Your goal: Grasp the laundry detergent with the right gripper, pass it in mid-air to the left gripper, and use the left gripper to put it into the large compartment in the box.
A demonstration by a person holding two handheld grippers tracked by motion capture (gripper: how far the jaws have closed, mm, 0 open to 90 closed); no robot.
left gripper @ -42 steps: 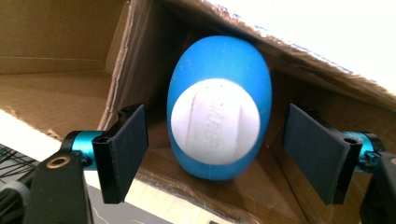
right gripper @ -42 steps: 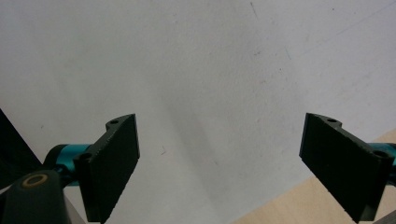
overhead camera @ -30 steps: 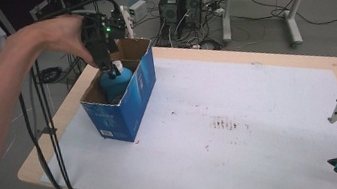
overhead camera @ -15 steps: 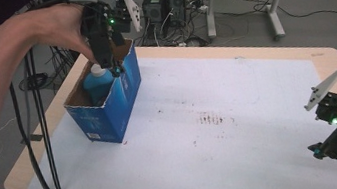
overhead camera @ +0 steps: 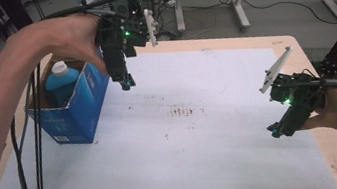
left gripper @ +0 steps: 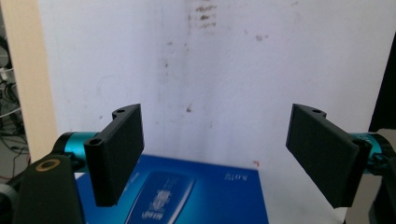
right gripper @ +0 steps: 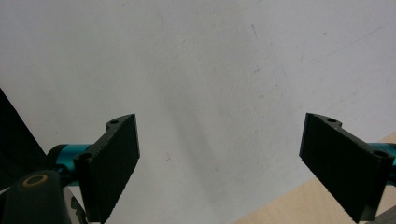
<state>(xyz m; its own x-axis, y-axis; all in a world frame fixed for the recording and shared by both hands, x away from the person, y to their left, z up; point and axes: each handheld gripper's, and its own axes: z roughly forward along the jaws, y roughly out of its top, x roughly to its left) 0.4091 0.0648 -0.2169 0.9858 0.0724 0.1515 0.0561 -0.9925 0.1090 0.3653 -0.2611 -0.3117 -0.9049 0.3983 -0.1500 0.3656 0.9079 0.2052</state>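
Blue bottle (overhead camera: 59, 80) stands in the box (overhead camera: 76, 116), just beside the left hand-held gripper (overhead camera: 126, 84), whose jaws gape empty.

The blue box (left gripper: 173, 191) carries a printed label, but its lettering is too blurred to read.

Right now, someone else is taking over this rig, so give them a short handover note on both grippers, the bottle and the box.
Left gripper: open, nothing between the jaws, hanging over the white sheet just beside the blue box.
Right gripper: open, empty, low over the sheet near the table's right edge.
Blue bottle: standing inside the box, white cap up.
Done: bottle is boxed and released.
Left: nothing else on the table to pack; check whether the box needs closing.
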